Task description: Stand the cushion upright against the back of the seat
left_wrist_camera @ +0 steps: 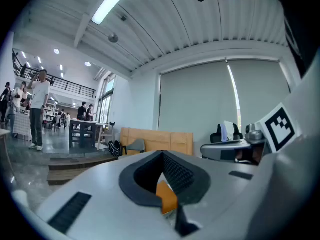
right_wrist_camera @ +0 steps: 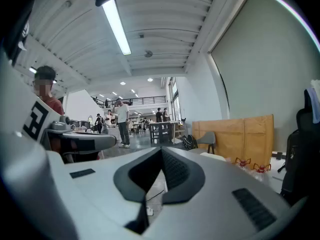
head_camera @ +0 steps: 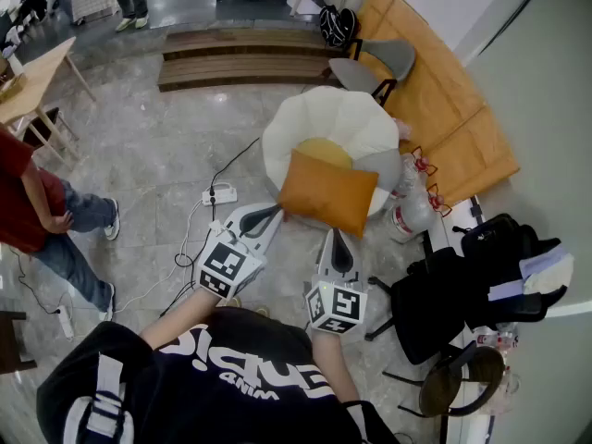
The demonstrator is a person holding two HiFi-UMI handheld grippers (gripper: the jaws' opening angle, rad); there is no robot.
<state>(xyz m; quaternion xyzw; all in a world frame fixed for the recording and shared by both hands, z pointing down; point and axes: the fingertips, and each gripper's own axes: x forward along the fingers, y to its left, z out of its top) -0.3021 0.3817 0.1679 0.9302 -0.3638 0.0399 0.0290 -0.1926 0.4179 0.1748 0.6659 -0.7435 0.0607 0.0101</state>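
Grey polished stone floor (head_camera: 157, 146) fills most of the head view, with long tan panels (head_camera: 444, 100) leaning along the right wall and low wooden steps (head_camera: 242, 55) running across the far side. A round white seat (head_camera: 335, 117) with a petal-shaped back stands near the middle. A black office chair (head_camera: 442, 305) draped with dark things is well off to its right, nearer the person. On the left a bystander in a red top and jeans (head_camera: 37, 213) stands beside a wooden bench (head_camera: 30, 80). The orange cushion (head_camera: 331, 194) lies tilted at the front of the seat, its lower edge hanging over the front rim and its upper edge overlapping a yellow cushion (head_camera: 324, 150). A grey cushion (head_camera: 381, 166) sits just to the right of both. The orange cushion is not against the seat's back. The left claw (head_camera: 276, 215) reaches level toward the cushion's lower left corner. The left gripper view shows its jaws pinched together on a bit of that orange fabric. The right claw (head_camera: 335, 239) points at the cushion's lower edge from just below. Whether it touches cannot be told from above. In the right gripper view its jaws are closed together with nothing between them, only floor and a cable beyond. A white power strip (head_camera: 220, 193) lies on the floor just left of the seat, its cables trailing toward the person.
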